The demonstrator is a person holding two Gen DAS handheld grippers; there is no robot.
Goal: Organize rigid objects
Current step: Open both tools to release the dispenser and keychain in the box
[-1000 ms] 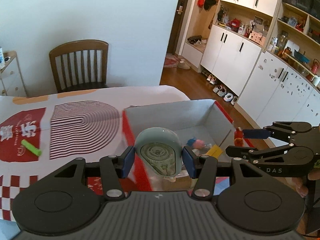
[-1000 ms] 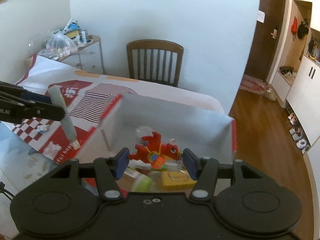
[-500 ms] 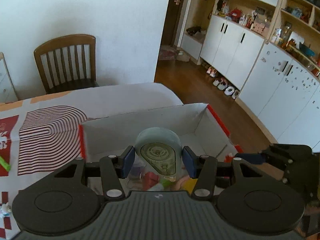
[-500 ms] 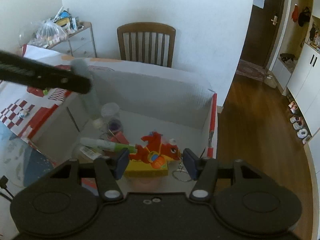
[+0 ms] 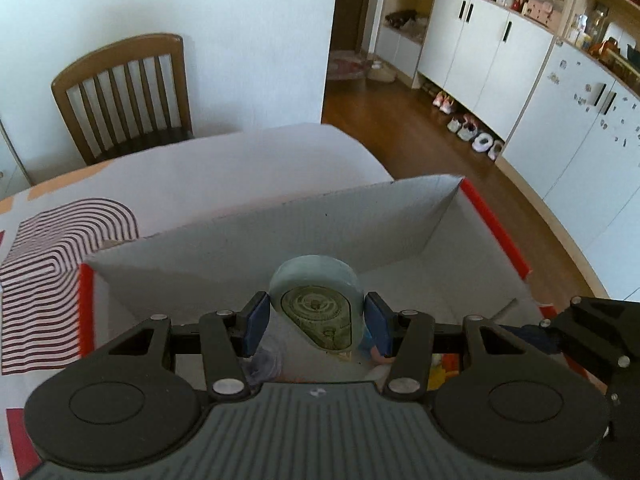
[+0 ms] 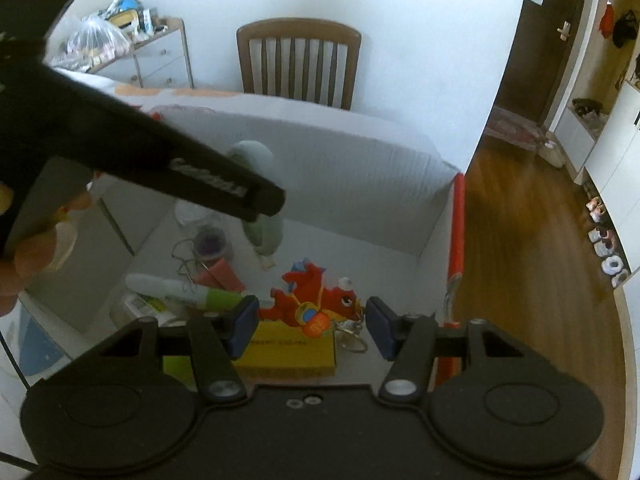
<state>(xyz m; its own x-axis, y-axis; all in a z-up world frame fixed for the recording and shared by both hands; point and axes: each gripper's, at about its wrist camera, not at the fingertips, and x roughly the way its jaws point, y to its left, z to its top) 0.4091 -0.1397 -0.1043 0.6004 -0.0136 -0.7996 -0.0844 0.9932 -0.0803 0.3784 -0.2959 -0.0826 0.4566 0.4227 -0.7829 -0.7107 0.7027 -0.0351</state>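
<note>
The left tool is clenched on a pale green oval gadget, hanging inside the white cardboard box above its clutter. The right tool grips a red dragon toy, seemingly clamped, though the pads' contact is hard to read. To do this well, lower each piece over a bare patch of the box floor, clear of the yellow carton, before letting go.

You see a wooden chair at eleven o'clock against the white wall, white cabinets over wood floor at two.
</note>
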